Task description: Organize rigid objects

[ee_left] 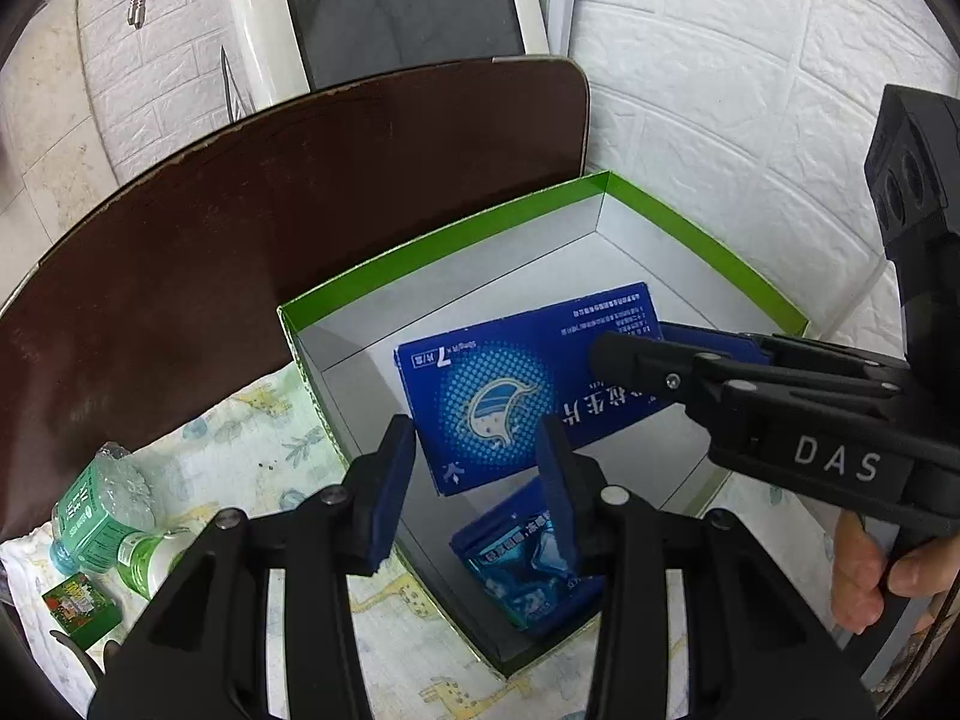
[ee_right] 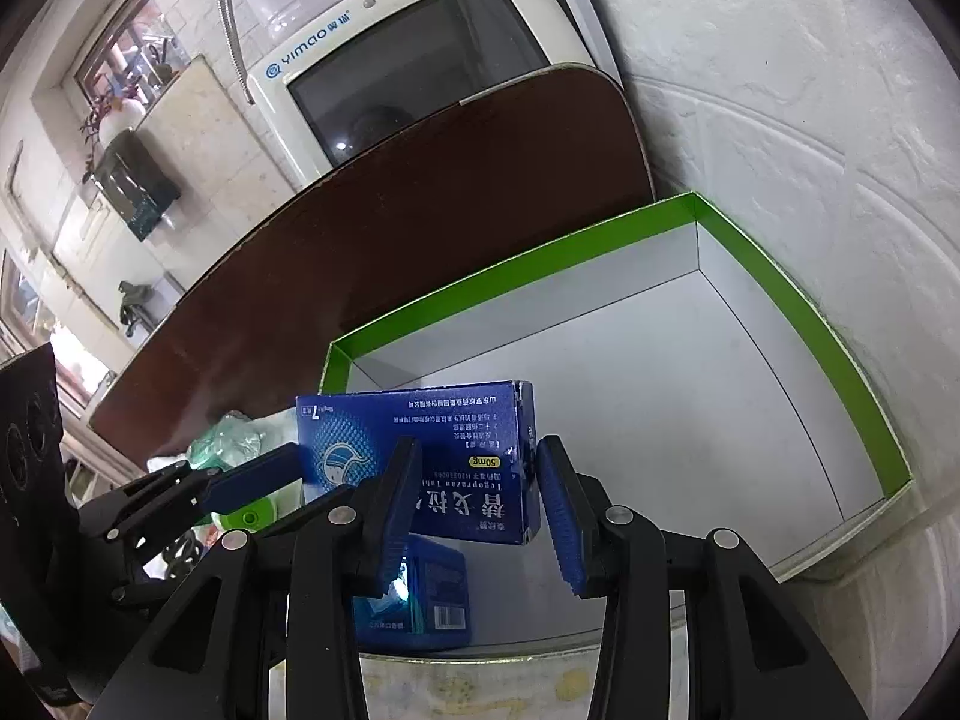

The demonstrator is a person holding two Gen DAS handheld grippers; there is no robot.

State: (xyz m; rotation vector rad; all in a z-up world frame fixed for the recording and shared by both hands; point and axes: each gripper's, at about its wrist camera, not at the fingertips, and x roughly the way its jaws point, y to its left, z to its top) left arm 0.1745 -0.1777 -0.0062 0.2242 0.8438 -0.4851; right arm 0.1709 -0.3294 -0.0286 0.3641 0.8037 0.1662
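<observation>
A blue medicine box [ee_left: 510, 396] is held tilted above the green-rimmed white box [ee_left: 540, 222]. My right gripper [ee_left: 630, 354] reaches in from the right and is shut on the medicine box's right end; in the right wrist view the medicine box [ee_right: 420, 456] sits between its fingers [ee_right: 477, 504]. A blue packet [ee_left: 528, 564] lies on the box floor below; it also shows in the right wrist view [ee_right: 420, 594]. My left gripper [ee_left: 477, 492] is open and empty, hovering above the box's near corner.
A green water bottle [ee_left: 102, 516], a white-green bottle [ee_left: 150, 558] and a small green carton [ee_left: 78, 606] lie on the patterned cloth [ee_left: 258, 450] at the left. A dark brown board [ee_left: 270, 228] and a white appliance [ee_left: 384, 12] stand behind. White brick wall at the right.
</observation>
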